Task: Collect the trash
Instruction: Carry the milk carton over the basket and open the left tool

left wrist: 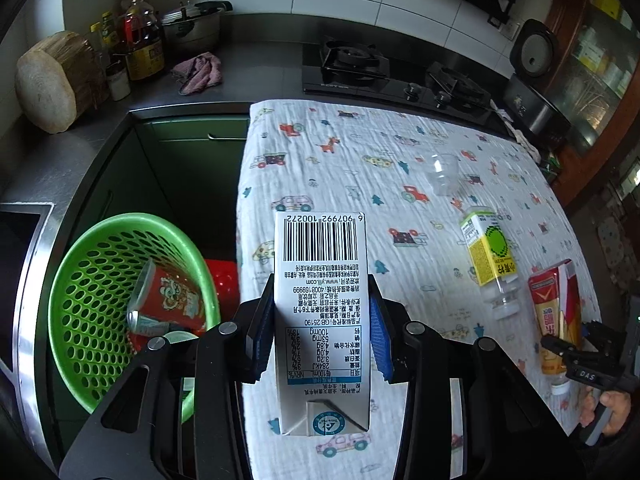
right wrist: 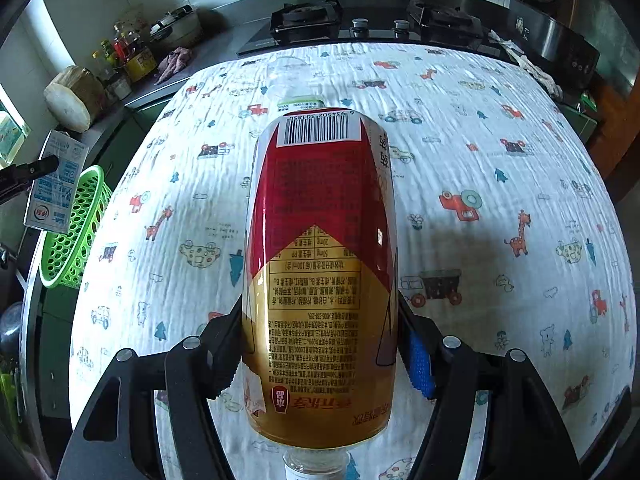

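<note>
Trash is held in both hands, with more left on the table; the deciding relation is where the basket [left wrist: 120, 304] lies from each load. Farthest left, the green basket stands off the table's left edge, lower than the cloth [left wrist: 360, 168], mouth up; a red cup [left wrist: 172, 304] already lies inside. Next right, the left gripper [left wrist: 320, 320] is clamped on a white carton [left wrist: 322, 320], blue pads pressing its two narrow sides; the carton's long axis runs straight out along the fingers, barcode end foremost. It sits over the table's left margin, and the basket lies down and to its left, just beside; judged from this, the left hand is much the nearer and needs only a short leftward carry before letting go. Further right on the cloth lie a clear cup [left wrist: 442, 178], upright, and a yellow-labelled bottle [left wrist: 490, 258] on its side, neither touched. Farthest right, the right gripper [right wrist: 320, 344] grips a red-and-gold bottle [right wrist: 320, 280] across its body, cap end toward the camera, axis along the fingers; it is over mid-table, well apart from the basket [right wrist: 72, 236], which lies far to its left beyond the table edge.
</note>
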{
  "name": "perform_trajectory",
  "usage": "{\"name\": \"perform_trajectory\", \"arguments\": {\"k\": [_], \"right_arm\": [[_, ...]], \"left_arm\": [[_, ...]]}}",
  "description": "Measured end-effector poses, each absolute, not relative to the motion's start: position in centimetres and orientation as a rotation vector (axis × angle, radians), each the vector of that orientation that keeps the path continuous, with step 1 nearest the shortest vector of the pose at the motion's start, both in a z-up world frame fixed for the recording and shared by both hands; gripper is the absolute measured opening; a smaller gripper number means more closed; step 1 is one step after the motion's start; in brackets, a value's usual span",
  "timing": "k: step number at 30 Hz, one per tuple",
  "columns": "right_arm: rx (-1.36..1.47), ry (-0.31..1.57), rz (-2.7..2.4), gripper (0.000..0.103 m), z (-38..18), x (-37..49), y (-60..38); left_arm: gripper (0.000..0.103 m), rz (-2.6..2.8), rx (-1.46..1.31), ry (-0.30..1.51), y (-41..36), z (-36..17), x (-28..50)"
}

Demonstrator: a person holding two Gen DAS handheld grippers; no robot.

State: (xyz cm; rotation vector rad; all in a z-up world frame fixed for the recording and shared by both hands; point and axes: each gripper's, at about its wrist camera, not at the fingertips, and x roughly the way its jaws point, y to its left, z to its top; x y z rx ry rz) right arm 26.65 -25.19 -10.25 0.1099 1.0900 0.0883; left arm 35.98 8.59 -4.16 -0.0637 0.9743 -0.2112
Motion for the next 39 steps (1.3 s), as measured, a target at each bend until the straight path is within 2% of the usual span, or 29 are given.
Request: {"name": "perform_trajectory", "arguments": {"k": [18,29,32,34,39], "right_arm": [[0.032,1.028,0.362,0.065,-5.4,30.0,-12.7],[-0.031,1.013,0.518,0.065,-4.5,33.2,-3.0],[-0.043,1.014,0.555,0.065,-4.4,34.1,-0.5],[-0.048,1.013,0.575,0.065,-4.4,34.5,0.9],[-0.039,1.016,0.622,0.065,-4.6,35.8,4.3]], "left_arm": [[0.041,0.084,-0.143,1.057,24.2,-9.0,36.9],[0.042,0.153,-0.191,1.148,29.1,-14.0,37.1],[0.049,0.164,-0.223,1.161,30.1,-14.8,37.0],[0.061,0.175,-0.238,1.163,30.7,-15.1,36.8],[0.063,0.187,-0.274,1.157,32.0,-15.3,36.1]]}}
